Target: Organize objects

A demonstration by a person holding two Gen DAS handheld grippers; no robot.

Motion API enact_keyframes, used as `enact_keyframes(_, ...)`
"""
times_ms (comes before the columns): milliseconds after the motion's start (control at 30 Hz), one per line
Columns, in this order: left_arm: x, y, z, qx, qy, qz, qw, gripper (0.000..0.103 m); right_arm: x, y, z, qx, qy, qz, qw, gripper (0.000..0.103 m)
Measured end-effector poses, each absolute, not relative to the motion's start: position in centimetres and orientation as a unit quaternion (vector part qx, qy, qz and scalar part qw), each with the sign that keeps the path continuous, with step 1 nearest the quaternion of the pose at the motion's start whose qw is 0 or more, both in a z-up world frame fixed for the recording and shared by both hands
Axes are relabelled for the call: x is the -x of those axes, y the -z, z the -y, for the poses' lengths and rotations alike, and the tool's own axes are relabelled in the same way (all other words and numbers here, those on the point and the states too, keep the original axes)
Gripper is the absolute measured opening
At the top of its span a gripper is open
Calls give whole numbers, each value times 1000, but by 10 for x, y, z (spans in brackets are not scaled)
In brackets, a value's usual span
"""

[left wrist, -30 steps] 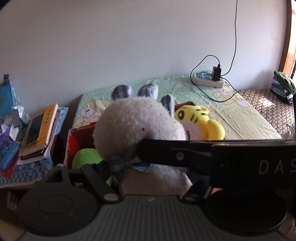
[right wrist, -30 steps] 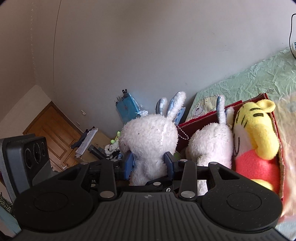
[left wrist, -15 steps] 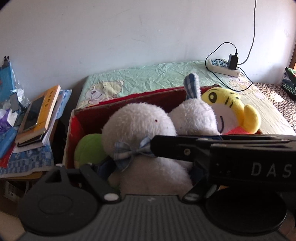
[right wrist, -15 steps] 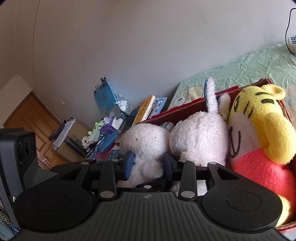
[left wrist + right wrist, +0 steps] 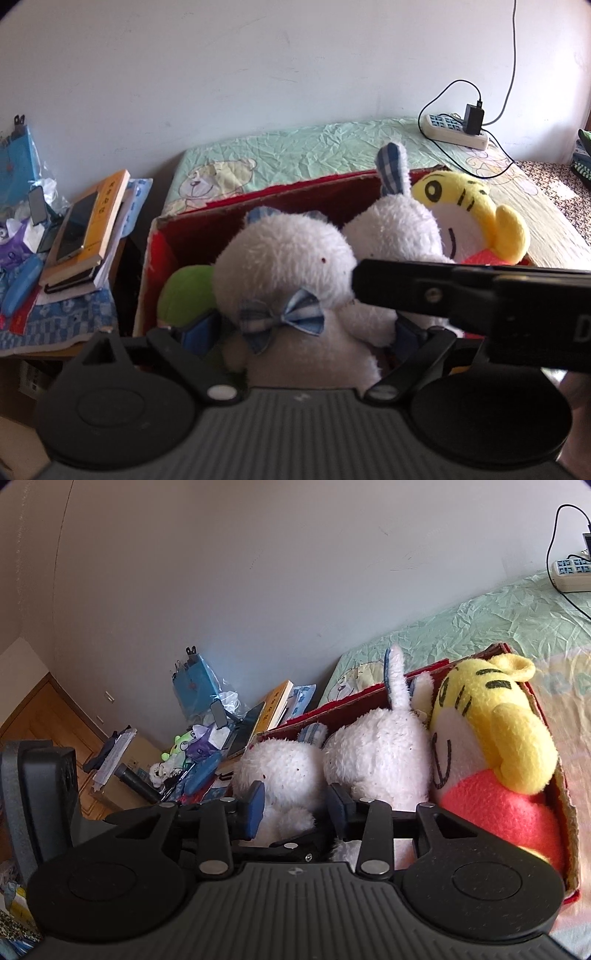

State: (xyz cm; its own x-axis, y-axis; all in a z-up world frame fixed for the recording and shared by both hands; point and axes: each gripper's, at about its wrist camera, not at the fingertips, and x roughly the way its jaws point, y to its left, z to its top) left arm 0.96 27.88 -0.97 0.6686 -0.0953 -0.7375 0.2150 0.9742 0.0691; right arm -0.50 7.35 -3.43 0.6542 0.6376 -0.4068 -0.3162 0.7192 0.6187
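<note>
A white plush bunny with a blue bow [image 5: 288, 266] sits at the front of the red cardboard box [image 5: 192, 229]. Behind it are a second white bunny [image 5: 399, 229] and a yellow tiger plush [image 5: 472, 214], and a green plush [image 5: 184, 291] lies to its left. My left gripper [image 5: 303, 332] straddles the bunny's body; its jaws are opening and the blue pads stand clear of the fur. In the right wrist view my right gripper [image 5: 295, 805] has that bunny [image 5: 277, 771] between its pads. Those jaws are opening too, though they still touch the fur. The right gripper's black finger [image 5: 406, 288] crosses the left view.
The box [image 5: 369, 690] rests on a bed with a green sheet [image 5: 295, 155]. A power strip with a charger and cables [image 5: 454, 129] lies at the bed's far right. Left of the box, a side table holds stacked books and a phone [image 5: 88, 221]. A wooden door [image 5: 44, 723] is far left.
The bunny came down from above the box and now sits inside it at the front. My left jaws have spread wide off its body. The right pads have stayed about the same width.
</note>
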Motion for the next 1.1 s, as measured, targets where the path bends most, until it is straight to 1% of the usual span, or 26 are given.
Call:
enact_keyframes(67, -8, 7, -279, -74, 80, -402, 909, 94, 10, 30, -70, -259, -265, -310, 876, 48)
enact_keyframes(200, -3, 2, -277, -81, 62, -411, 906, 94, 21, 20, -61, -258, -238, -300, 887, 48)
enact_keyframes(333, 7, -8, -270, -86, 43, -415, 905, 94, 32, 7, -51, -238, -188, -290, 908, 54)
enact_keyframes(467, 20, -17, -256, -89, 32, -413, 906, 94, 44, 0, -31, -230, -133, -292, 919, 55)
enact_keyframes(500, 23, -19, -251, -89, 31, -412, 906, 94, 47, 0, -26, -220, -112, -299, 922, 57)
enact_keyframes(533, 27, -21, -245, -90, 30, -411, 907, 94, 50, -1, -22, -209, -92, -305, 925, 61)
enact_keyframes(667, 42, -24, -207, -115, 25, -407, 906, 94, 66, -1, 3, -178, -25, -314, 932, 70)
enact_keyframes(700, 45, -24, -198, -120, 27, -407, 905, 94, 70, 1, 10, -173, -6, -318, 932, 75)
enact_keyframes(733, 48, -23, -189, -120, 30, -407, 905, 94, 74, 3, 18, -171, 9, -321, 931, 78)
enact_keyframes(967, 69, -14, -134, -126, 47, -415, 900, 94, 94, 15, 65, -148, 75, -353, 921, 82)
enact_keyframes(1100, 77, -7, -115, -108, 57, -427, 896, 94, 101, 21, 79, -133, 80, -367, 917, 82)
